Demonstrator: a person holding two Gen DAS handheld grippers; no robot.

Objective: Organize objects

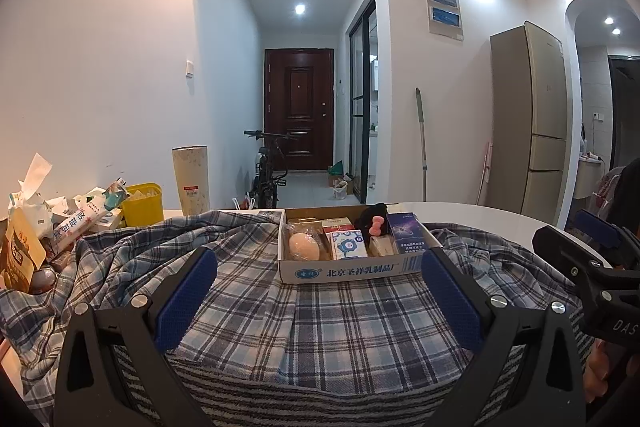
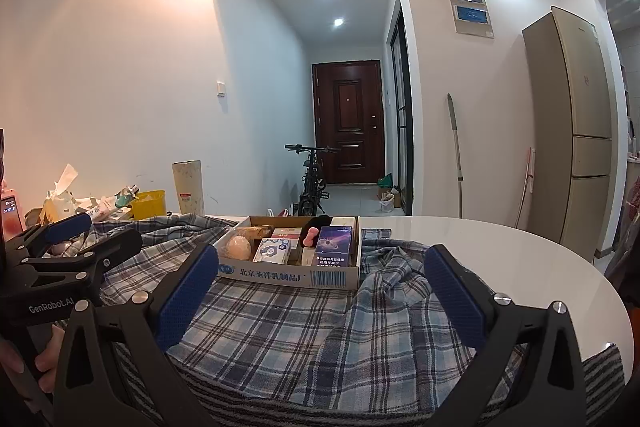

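Cardboard box (image 1: 344,269) straight ahead of left gripper (image 1: 318,301), long axis crosswise, printed side facing it. Both left and right gripper (image 2: 320,301) spread wide, nothing held.

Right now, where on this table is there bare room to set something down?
The bare white tabletop right of the cardboard box and plaid shirt is free. The left end is crowded: snack packets, yellow tub, tall tumbler. The box itself is full.
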